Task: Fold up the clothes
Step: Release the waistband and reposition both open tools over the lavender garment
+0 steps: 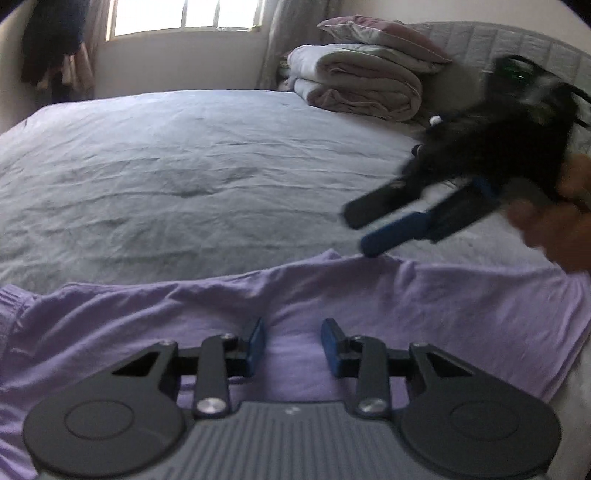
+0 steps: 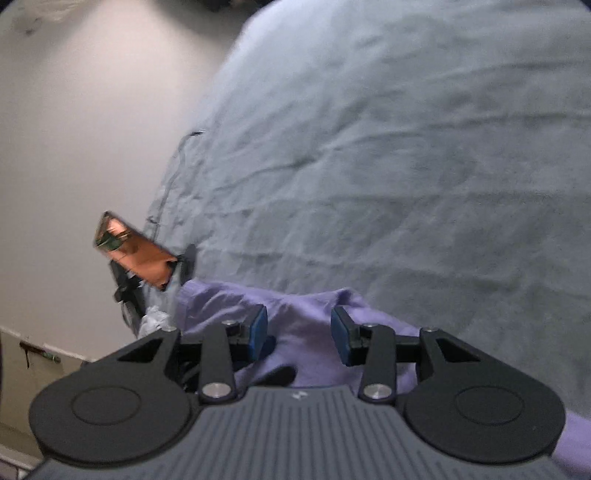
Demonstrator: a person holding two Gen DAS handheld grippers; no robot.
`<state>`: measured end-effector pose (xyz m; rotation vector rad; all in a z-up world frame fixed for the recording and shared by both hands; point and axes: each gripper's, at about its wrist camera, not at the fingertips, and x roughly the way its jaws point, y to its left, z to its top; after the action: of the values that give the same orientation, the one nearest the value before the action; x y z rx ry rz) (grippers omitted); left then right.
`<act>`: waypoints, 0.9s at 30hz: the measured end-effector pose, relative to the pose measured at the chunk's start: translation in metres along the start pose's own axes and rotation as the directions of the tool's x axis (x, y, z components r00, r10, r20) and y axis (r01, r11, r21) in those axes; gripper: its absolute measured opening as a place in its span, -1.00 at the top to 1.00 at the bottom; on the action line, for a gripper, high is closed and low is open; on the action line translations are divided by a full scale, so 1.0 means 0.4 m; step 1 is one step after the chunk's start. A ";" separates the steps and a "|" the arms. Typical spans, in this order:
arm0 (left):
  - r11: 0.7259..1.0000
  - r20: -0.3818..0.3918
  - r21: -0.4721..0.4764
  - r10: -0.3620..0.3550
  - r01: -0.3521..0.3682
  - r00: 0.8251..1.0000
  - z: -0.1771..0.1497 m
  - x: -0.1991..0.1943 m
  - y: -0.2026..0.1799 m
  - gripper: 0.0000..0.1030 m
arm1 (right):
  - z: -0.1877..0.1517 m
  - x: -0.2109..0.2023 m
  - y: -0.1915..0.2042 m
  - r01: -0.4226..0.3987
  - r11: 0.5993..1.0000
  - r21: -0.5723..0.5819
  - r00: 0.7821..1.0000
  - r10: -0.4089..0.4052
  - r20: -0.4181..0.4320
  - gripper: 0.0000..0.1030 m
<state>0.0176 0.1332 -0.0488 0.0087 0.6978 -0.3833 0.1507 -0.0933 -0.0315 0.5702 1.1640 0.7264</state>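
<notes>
A lilac garment (image 1: 443,306) lies spread across the near part of a grey bed sheet (image 1: 184,166). My left gripper (image 1: 293,339) hovers over the middle of the garment, its blue pads apart with only flat cloth below them. My right gripper (image 1: 360,232) comes in blurred from the right, held by a hand (image 1: 554,229). Its jaws are open and the lower blue tip is at the garment's far edge. In the right wrist view, the right gripper (image 2: 299,332) stands open over a bunched lilac fold (image 2: 306,314), gripping nothing.
Folded quilts and a pillow (image 1: 354,85) are stacked at the head of the bed, against a padded headboard (image 1: 498,40). Dark clothes (image 1: 51,44) hang beside the window (image 1: 184,14). At the bed's edge a shiny brown shape with black parts (image 2: 129,251) is too blurred to name.
</notes>
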 end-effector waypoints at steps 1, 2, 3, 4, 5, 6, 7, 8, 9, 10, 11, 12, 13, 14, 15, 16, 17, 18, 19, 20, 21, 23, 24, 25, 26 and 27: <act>1.000 0.000 0.006 -0.002 0.002 1.000 -0.003 -0.004 0.001 0.32 | 0.006 0.008 -0.002 0.012 1.000 0.002 1.000 -0.012 -0.008 0.17; 1.000 -0.002 0.008 -0.005 0.005 1.000 -0.004 -0.005 0.002 0.32 | 0.011 0.018 -0.001 0.017 1.000 -0.007 1.000 -0.017 -0.019 0.17; 1.000 -0.003 0.005 -0.008 0.008 1.000 -0.004 -0.005 0.004 0.32 | 0.015 0.027 0.000 0.021 1.000 -0.016 0.999 -0.021 -0.030 0.17; 1.000 -0.004 0.002 -0.011 0.011 1.000 -0.004 -0.005 0.006 0.32 | 0.016 0.039 0.001 0.022 1.000 -0.021 0.998 -0.023 -0.052 0.17; 1.000 -0.005 0.001 -0.012 0.012 1.000 -0.004 -0.006 0.007 0.32 | 0.018 0.050 0.001 0.030 0.999 -0.025 0.997 -0.032 -0.076 0.17; 1.000 -0.005 0.002 -0.011 0.011 1.000 -0.004 -0.006 0.005 0.32 | 0.021 0.057 0.003 0.038 0.999 -0.036 0.995 -0.041 -0.091 0.17; 1.000 -0.003 0.003 -0.009 0.009 1.000 -0.005 -0.006 0.004 0.31 | 0.024 0.064 0.006 0.046 0.998 -0.048 0.993 -0.051 -0.105 0.17; 1.000 -0.002 0.005 -0.006 0.006 1.000 -0.006 -0.004 0.001 0.31 | 0.031 0.070 0.006 0.045 0.998 -0.053 0.991 -0.051 -0.123 0.17; 1.000 -0.001 0.007 -0.001 0.001 1.000 -0.007 -0.003 -0.002 0.31 | 0.038 0.075 0.006 0.044 0.997 -0.057 0.989 -0.051 -0.140 0.17; 1.000 0.000 0.009 0.001 -0.001 1.000 -0.007 -0.003 -0.002 0.31 | 0.046 0.080 0.006 0.042 0.997 -0.061 0.986 -0.051 -0.157 0.17; 1.000 0.002 0.009 0.002 -0.002 1.000 -0.008 -0.002 -0.003 0.31 | 0.052 0.088 0.003 0.038 0.998 -0.053 0.985 -0.046 -0.166 0.17; 1.000 0.003 0.010 0.001 -0.001 1.000 -0.009 -0.003 -0.003 0.31 | 0.056 0.095 0.001 0.028 0.999 -0.046 0.985 -0.035 -0.167 0.17; 1.000 0.003 0.010 -0.001 0.001 1.000 -0.009 -0.003 -0.002 0.31 | 0.059 0.102 -0.001 0.017 0.999 -0.040 0.986 -0.024 -0.167 0.16; 1.000 0.002 0.006 -0.005 0.005 1.000 -0.007 -0.003 0.000 0.31 | 0.062 0.108 -0.002 0.007 0.999 -0.034 0.986 -0.012 -0.167 0.14; 1.000 0.001 0.003 -0.009 0.009 1.000 -0.006 -0.003 0.002 0.31 | 0.061 0.108 -0.011 -0.010 1.000 -0.014 0.989 0.008 -0.151 0.14; 1.000 0.001 0.002 -0.009 0.009 1.000 -0.006 -0.003 0.002 0.31 | 0.060 0.106 -0.021 -0.027 1.000 0.007 0.991 0.028 -0.133 0.14; 1.000 0.000 0.001 -0.010 0.010 1.000 -0.006 -0.003 0.002 0.31 | 0.058 0.105 -0.030 -0.045 0.999 0.027 0.992 0.048 -0.114 0.14; 1.000 -0.001 0.000 -0.011 0.011 1.000 -0.006 -0.003 0.002 0.29 | 0.053 0.101 -0.045 -0.067 0.996 0.060 0.993 0.072 -0.093 0.15; 1.000 0.000 0.000 -0.012 0.012 1.000 -0.006 -0.003 0.002 0.26 | 0.047 0.095 -0.055 -0.065 0.995 0.071 0.994 0.071 -0.082 0.36; 1.000 0.000 0.002 -0.014 0.014 1.000 -0.006 -0.002 0.001 0.24 | 0.041 0.090 -0.064 -0.061 0.995 0.080 0.995 0.066 -0.071 0.47; 1.000 0.001 0.004 -0.016 0.016 1.000 -0.006 -0.002 0.000 0.20 | 0.035 0.084 -0.073 -0.056 0.994 0.090 0.996 0.062 -0.061 0.74; 1.000 0.001 0.008 -0.015 0.015 1.000 -0.007 0.000 -0.003 0.19 | 0.019 0.078 -0.085 -0.034 0.995 0.099 0.999 0.038 -0.040 0.95; 1.000 0.000 0.010 -0.013 0.013 1.000 -0.007 0.000 -0.004 0.18 | 0.012 0.071 -0.074 -0.018 0.997 0.071 1.000 0.019 -0.009 0.96; 1.000 0.000 0.012 -0.011 0.011 1.000 -0.007 0.001 -0.006 0.18 | 0.006 0.063 -0.062 -0.001 0.999 0.040 1.000 0.000 0.024 0.96; 1.000 0.000 0.012 -0.010 0.010 1.000 -0.006 0.000 -0.007 0.18 | -0.001 0.056 -0.049 0.018 1.000 0.011 0.998 -0.018 0.057 0.96; 1.000 -0.001 0.011 -0.009 0.009 1.000 -0.006 0.000 -0.008 0.18 | -0.007 0.048 -0.037 0.037 0.999 -0.018 0.995 -0.035 0.091 0.96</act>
<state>0.0150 0.1307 -0.0503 0.0163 0.6967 -0.3957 0.1553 -0.0881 -0.0547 0.5583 1.0797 0.6742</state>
